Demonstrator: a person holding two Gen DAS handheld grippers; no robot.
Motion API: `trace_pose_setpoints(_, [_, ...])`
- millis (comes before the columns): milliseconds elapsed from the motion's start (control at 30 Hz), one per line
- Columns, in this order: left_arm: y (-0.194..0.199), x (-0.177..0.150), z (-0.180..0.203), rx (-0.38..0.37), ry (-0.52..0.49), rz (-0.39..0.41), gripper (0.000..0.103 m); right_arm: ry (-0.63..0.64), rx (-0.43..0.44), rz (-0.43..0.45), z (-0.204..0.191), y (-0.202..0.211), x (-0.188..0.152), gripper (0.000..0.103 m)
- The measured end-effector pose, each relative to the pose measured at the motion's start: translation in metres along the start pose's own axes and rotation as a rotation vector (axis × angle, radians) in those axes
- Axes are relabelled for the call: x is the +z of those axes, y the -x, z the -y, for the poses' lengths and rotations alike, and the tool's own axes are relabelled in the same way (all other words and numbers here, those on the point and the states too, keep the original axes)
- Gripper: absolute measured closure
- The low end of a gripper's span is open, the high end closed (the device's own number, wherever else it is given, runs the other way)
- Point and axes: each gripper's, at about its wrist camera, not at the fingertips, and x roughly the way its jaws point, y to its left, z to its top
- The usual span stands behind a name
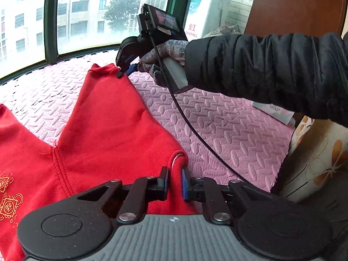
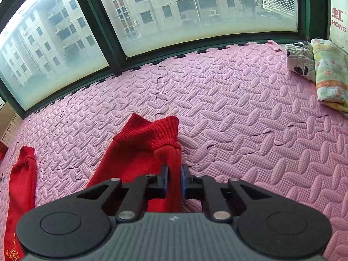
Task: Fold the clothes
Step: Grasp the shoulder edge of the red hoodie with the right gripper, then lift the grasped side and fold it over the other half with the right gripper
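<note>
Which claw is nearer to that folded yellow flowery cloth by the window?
The right claw: the yellow cloth lies ahead to its right on the pink mat. The left claw grips the red garment farther back.

Most of the red sweatshirt (image 1: 104,126) gets cut off by the left and bottom edges, so the gold print (image 1: 8,204) is only half seen. The pinched fabric is hidden behind the left gripper (image 1: 175,181), same deal at the right gripper (image 2: 174,181). The folded floral cloth (image 2: 330,76) is clipped by the right edge.
</note>
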Motion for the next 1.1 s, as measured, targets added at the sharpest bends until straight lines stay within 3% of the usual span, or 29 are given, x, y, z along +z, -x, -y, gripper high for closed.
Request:
trace_pose_setpoints(300, [0.052,-0.011,-0.033,-0.005,0.209,0.124,0.09,0.049,0.049,0.062,-0.067,0.025,0.029,0.095])
trace_pose_setpoints(467, [0.088,-0.031,-0.057,-0.006,0.362,0.193,0.094,0.103,0.107,0.094,-0.129,0.029,0.035,0.095])
trace_pose_setpoints(633, [0.118,-0.051,-0.075,0.029,0.459,0.243,0.101,0.16,0.166,0.1,-0.195,0.017,0.026,0.095])
trace_pose_setpoints(867, [0.145,-0.079,-0.093,0.065,0.56,0.288,0.102,0.238,0.247,0.057,-0.28,-0.012,-0.003,0.095])
trace_pose_setpoints(1033, [0.147,-0.078,-0.105,0.115,0.59,0.301,0.101,0.305,0.251,0.021,-0.317,-0.029,-0.025,0.095])
trace_pose_setpoints(1100, [0.142,-0.075,-0.108,0.132,0.59,0.297,0.095,0.31,0.247,0.021,-0.319,-0.026,-0.027,0.095])
